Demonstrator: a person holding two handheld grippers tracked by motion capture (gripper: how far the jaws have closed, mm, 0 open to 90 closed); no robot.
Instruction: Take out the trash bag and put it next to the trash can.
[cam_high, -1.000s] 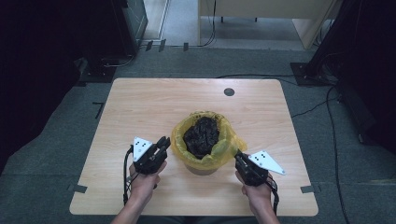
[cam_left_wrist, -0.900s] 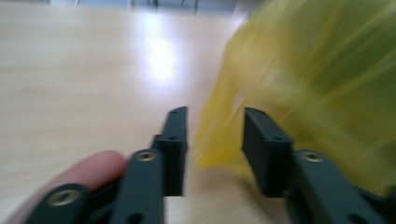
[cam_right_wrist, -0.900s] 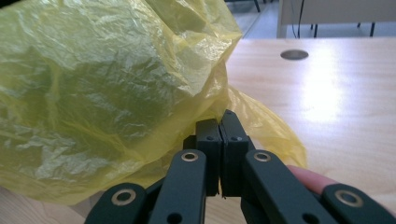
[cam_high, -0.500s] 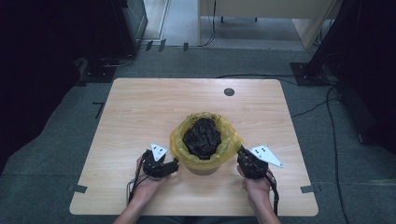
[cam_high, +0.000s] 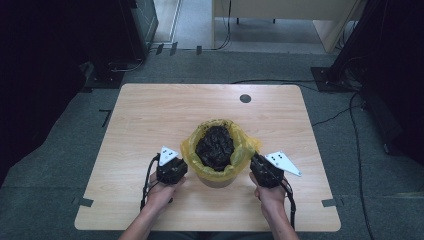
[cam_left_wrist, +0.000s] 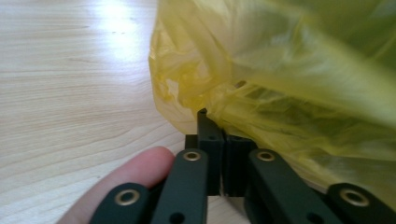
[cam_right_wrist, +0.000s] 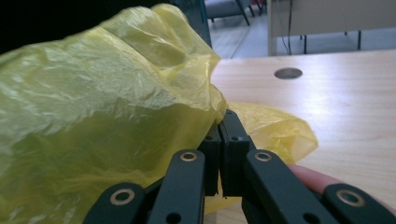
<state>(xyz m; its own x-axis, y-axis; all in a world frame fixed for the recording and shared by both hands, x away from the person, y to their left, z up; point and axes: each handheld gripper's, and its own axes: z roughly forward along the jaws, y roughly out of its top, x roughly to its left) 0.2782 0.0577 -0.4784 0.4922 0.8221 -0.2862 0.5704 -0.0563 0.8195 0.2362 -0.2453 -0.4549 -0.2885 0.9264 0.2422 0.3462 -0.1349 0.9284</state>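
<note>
Standing at the 6 o'clock side of a pale wooden table on grey carpet, the yellow-lined bin is flanked by the left gripper and right gripper, each pinching the yellow bag with closed jaws.

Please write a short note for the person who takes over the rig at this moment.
Left tool: shut on the yellow bag at its left rim.
Right tool: shut on the same bag's right rim.
The bag lines a small bin near the front middle of the table, with dark crumpled stuff inside.
Done: both rims pinched.
Left: probably lift or gather the bag; it is not yet out.
</note>
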